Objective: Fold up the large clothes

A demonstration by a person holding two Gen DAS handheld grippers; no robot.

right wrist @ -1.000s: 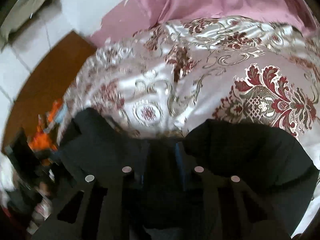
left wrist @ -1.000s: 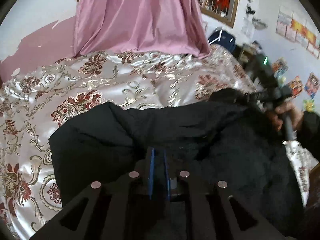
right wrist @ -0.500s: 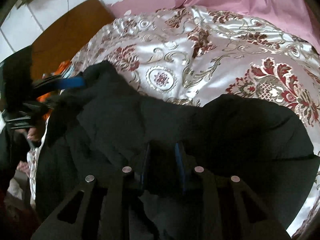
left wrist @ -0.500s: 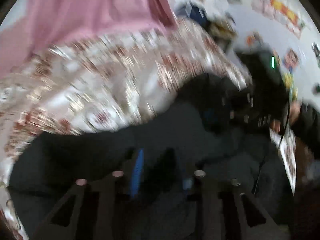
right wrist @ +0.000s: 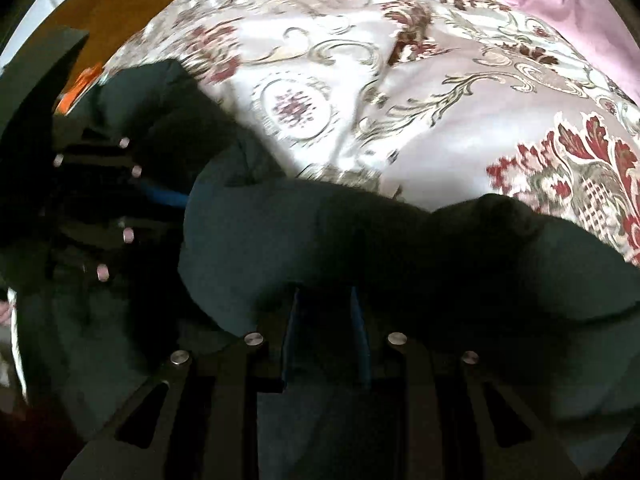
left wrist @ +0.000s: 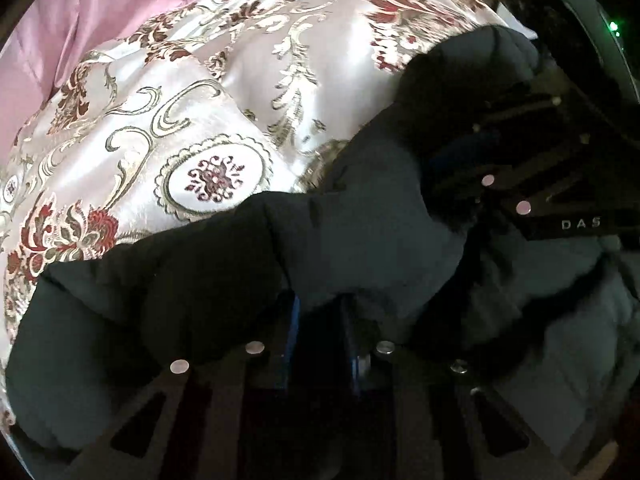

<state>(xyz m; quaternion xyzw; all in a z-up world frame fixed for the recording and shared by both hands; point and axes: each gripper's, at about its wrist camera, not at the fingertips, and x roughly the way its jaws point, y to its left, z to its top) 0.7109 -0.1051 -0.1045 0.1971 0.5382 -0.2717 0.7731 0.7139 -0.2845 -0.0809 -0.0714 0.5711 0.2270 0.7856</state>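
A bulky black padded garment (left wrist: 360, 240) fills the lower half of both wrist views, lying on a shiny cream bedspread patterned with dark red flowers and gold scrolls (left wrist: 208, 112), which takes up the upper left of the left wrist view and the upper right of the right wrist view. At the bottom centre of the left wrist view, the left gripper (left wrist: 320, 320) has its blue-lined fingers (left wrist: 294, 320) set a narrow gap apart with a fold of the black fabric bunched between them; its jaws have just been closing, and they clamp that fold. At the bottom centre of the right wrist view, the right gripper (right wrist: 326, 312) likewise pinches a thick roll of the same garment between its blue pads (right wrist: 358, 316), the cloth swelling out above the fingertips. Each gripper shows in the other's view: the right one at the right edge of the left wrist view, the left one at the left edge of the right wrist view, both down against the garment. A pink cloth (left wrist: 80, 20) hangs behind the bed in the upper left.
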